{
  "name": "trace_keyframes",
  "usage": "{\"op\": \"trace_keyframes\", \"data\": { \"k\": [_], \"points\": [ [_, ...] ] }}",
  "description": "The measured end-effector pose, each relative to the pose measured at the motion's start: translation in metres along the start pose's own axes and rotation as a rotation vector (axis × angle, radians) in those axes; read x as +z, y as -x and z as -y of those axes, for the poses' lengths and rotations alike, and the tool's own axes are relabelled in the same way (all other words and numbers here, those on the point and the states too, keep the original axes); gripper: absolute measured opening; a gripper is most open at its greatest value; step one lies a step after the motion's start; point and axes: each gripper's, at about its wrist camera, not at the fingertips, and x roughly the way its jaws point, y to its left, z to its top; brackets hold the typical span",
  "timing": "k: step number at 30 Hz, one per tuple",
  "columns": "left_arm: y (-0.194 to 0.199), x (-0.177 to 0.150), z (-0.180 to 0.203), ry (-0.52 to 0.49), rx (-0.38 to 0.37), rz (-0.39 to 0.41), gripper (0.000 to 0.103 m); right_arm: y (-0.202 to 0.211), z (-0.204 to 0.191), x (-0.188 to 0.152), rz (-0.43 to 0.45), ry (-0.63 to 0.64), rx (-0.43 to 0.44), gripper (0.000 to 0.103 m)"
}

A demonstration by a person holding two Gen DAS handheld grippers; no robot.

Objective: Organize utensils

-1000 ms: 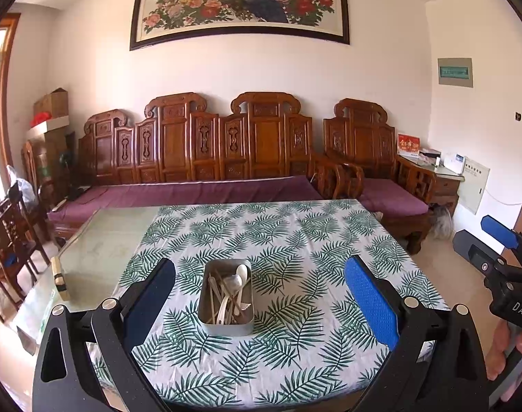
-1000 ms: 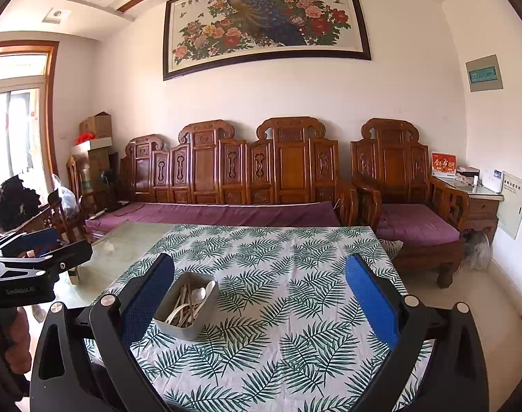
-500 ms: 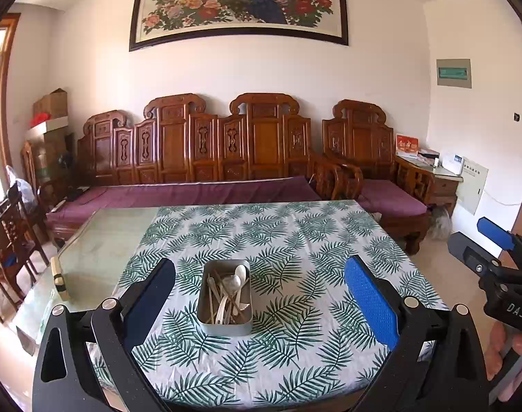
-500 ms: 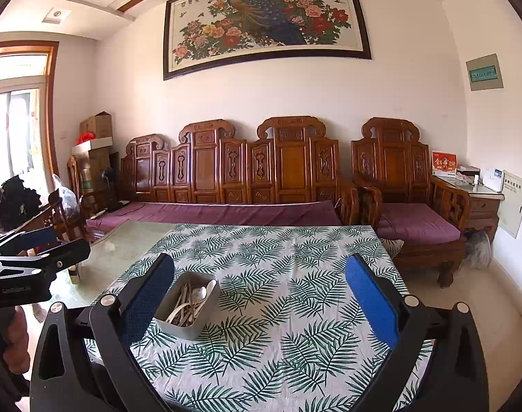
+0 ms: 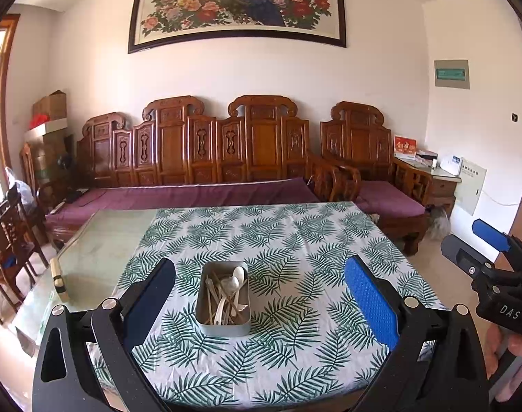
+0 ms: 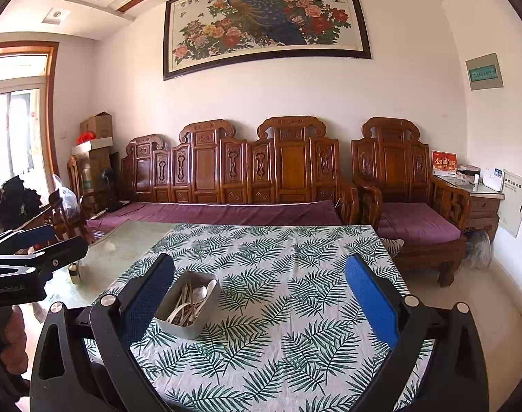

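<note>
The left gripper [image 5: 259,298] is held wide apart above the near edge of the table [image 5: 99,240], nothing caught between its blue pads [image 5: 370,295]. Framed right between those fingers, a grey metal tin [image 5: 223,322] is seen standing on the leaf-print tablecloth [image 5: 295,240], and a jumble of pale spoons and sticks, the utensils [image 5: 226,292], is piled loosely inside it. The right gripper [image 6: 261,298] is likewise spread open and empty, carried further to the right, so that in its view the tin [image 6: 188,322] is found just beside the left-hand finger, partly cut off by it. The utensils [image 6: 192,300] are seen leaning in the tin. At the far right of the left wrist view, the right gripper [image 5: 480,243] is glimpsed off the table's side, gripped by a hand [image 5: 511,357].
</note>
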Motion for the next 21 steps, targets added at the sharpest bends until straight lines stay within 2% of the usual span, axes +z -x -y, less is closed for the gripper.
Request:
{"op": "trace_keyframes", "data": {
  "k": [21],
  "points": [
    [0.0037,0.0034,0.0026,0.006,0.005,0.004,0.095,0.0029,-0.0074,-0.0035,0.0,-0.003,0.009,0.1]
  ]
}}
